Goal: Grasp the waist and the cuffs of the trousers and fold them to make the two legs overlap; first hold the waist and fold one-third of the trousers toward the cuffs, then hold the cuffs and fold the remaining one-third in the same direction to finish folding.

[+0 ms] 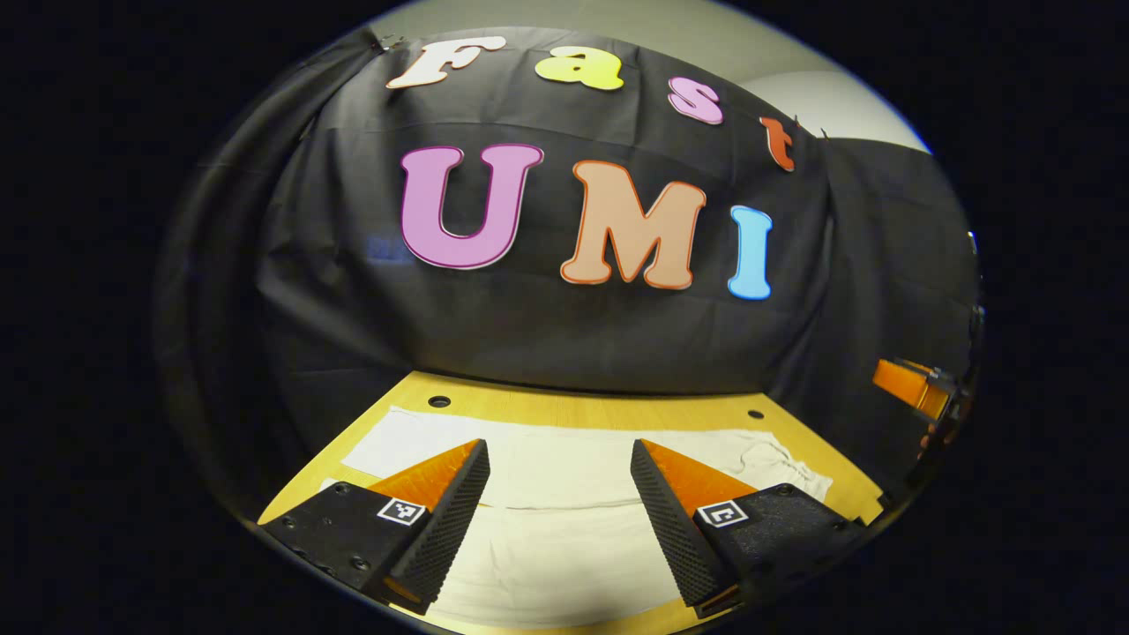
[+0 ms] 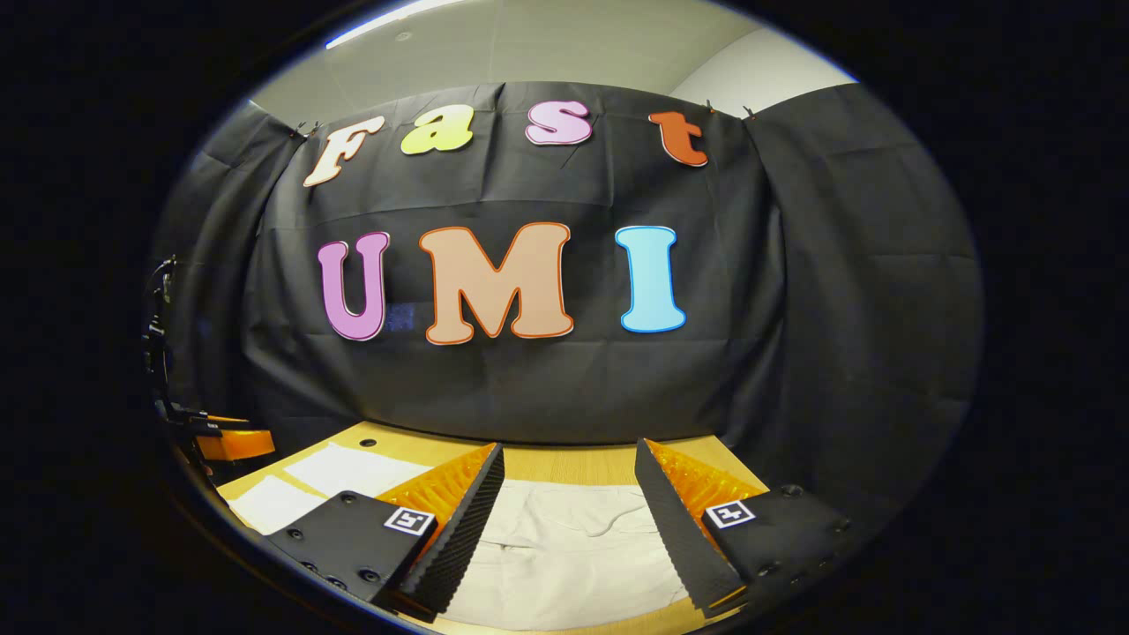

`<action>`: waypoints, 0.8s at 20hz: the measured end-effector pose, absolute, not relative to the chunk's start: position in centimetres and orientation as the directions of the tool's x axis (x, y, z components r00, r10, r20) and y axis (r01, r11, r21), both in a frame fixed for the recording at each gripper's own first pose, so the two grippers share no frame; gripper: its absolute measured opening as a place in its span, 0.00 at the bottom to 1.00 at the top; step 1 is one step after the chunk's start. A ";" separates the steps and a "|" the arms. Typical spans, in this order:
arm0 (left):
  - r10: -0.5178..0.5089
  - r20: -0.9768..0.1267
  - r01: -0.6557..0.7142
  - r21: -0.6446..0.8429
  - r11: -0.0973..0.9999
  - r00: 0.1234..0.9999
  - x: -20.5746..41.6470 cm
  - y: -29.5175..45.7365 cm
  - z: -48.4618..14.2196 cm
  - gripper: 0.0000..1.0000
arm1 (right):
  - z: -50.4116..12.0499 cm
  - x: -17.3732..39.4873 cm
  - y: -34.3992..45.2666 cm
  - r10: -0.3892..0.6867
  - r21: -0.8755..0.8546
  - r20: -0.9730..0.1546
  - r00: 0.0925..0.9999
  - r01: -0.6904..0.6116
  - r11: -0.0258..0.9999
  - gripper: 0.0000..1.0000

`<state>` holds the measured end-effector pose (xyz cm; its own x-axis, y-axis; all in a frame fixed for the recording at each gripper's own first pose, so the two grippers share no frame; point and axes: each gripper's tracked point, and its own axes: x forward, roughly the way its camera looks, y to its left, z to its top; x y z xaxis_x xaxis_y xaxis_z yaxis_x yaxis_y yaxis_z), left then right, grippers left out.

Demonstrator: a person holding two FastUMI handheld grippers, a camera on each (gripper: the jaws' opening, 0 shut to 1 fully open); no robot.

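We hold both grippers above the near edge of the wooden table (image 1: 617, 410), not yet touching anything, so each can drop onto its own end of the white trousers (image 1: 564, 494). The left gripper (image 1: 558, 494) has its jaws spread wide over the leg end; the right gripper (image 2: 569, 507), jaws equally spread, hangs over the waist, where a drawstring (image 2: 609, 525) lies. The trousers lie flat, long axis along the table's near edge, waist toward the right-hand end, so the first fold should be reachable.
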<state>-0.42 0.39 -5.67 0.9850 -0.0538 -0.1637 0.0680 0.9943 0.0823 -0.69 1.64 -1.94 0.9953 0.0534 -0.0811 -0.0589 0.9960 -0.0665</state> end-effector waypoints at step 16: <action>-0.203 -0.827 0.638 0.224 0.737 0.524 -10.4 9.7 -24.8 0.96 | -7.0 -2.2 3.1 0.060 -0.103 -0.218 0.974 -0.084 0.991 0.96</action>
